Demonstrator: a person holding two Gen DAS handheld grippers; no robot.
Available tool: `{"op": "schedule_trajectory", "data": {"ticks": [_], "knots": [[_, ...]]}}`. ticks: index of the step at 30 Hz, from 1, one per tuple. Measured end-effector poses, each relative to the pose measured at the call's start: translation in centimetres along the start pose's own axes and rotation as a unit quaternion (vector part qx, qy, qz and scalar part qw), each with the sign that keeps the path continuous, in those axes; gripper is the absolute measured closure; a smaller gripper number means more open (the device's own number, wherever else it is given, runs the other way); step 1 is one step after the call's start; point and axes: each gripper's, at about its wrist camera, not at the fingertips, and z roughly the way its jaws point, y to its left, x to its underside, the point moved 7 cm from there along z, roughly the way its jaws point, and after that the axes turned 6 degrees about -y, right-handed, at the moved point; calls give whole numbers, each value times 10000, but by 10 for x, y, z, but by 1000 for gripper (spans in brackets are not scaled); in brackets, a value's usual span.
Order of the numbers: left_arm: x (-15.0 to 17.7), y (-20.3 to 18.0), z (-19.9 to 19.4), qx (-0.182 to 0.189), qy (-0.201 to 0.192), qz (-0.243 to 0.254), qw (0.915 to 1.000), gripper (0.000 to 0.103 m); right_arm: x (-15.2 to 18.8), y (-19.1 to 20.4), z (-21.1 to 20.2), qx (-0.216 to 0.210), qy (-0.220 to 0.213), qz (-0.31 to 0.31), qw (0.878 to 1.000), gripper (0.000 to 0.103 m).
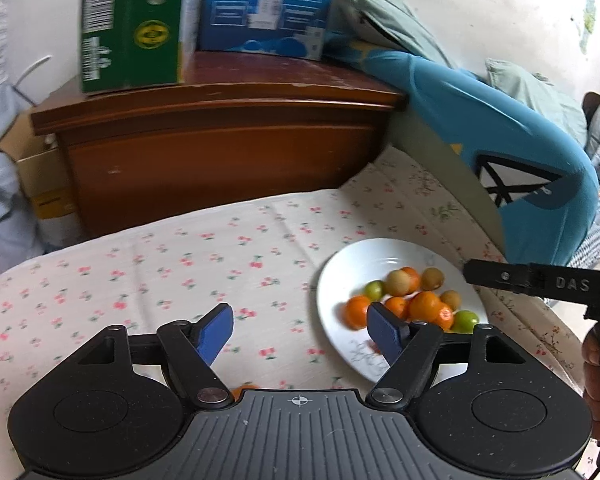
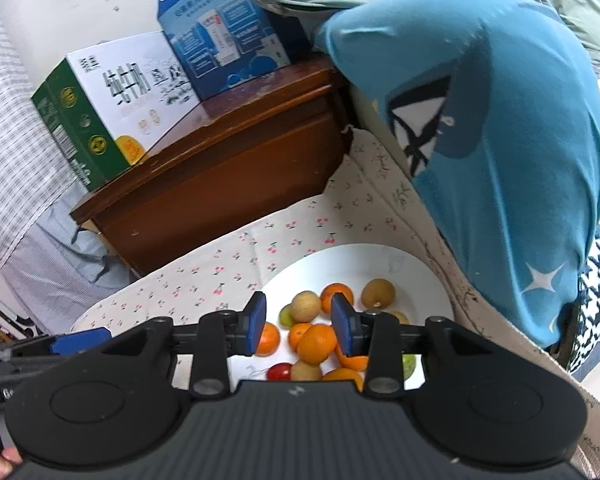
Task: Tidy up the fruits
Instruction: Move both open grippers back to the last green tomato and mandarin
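Both my grippers, left (image 1: 300,330) and right (image 2: 300,320), hang spread and empty; right's over the fruit plate (image 2: 420,276), oranges (image 2: 318,342) piled inside.

Between my blue finger pads (image 2: 256,322) sit orange mandarins (image 2: 318,343) on a plain white plate (image 2: 428,280). Just beyond the pads lie tan-brown round fruits (image 2: 305,306); a green fruit (image 2: 286,315) is near the left pad, and a red one (image 2: 280,371) shows below them. Under the plate, the cream cloth (image 1: 160,264) carries small pink-red cherry sprigs. Far ahead stand a reddish-brown wooden cabinet (image 2: 220,184), a green-and-white box (image 2: 96,120) and a blue box (image 2: 224,36). To the right of the pads hangs teal fabric (image 2: 512,160) with a white star.
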Motion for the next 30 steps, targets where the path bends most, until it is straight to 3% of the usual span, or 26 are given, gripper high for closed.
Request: {"op": "schedule_trajectory", "data": {"ticks": [12, 30], "knots": [[10, 34, -25, -407, 46, -103, 9991, 28, 16, 24, -4, -187, 134, -196, 9995, 66], [50, 81, -23, -776, 450, -52, 9960, 26, 63, 74, 17, -777, 700, -779, 9915, 66]]}}
